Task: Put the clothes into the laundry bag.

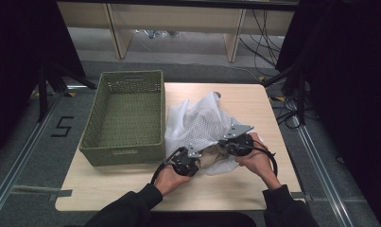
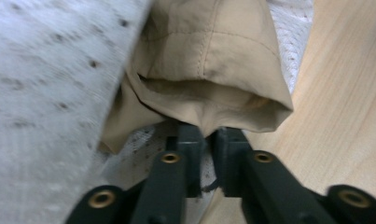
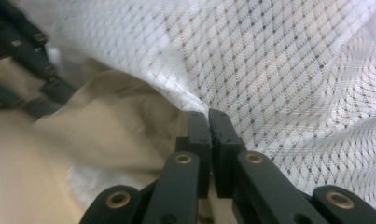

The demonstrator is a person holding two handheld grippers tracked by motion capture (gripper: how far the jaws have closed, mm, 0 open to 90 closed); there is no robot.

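A white mesh bag (image 1: 197,118) lies crumpled on the wooden table (image 1: 226,187), with a beige garment (image 1: 212,160) showing at its near opening. My left gripper (image 1: 200,155) is shut on the hem of the beige garment (image 2: 209,60); its jaws (image 2: 207,133) pinch the folded edge beside the mesh bag (image 2: 45,93). My right gripper (image 1: 222,144) is shut on the rim of the mesh bag (image 3: 279,84), with its jaws (image 3: 209,114) closed on the netting just above the beige garment (image 3: 106,135). The left gripper (image 3: 31,56) shows blurred at the upper left of the right gripper view.
A green woven basket (image 1: 124,151) stands empty on the table's left half, right against the bag. Bare wood (image 2: 344,116) lies near the front edge and to the right. Dark stands and cables flank the table on both sides.
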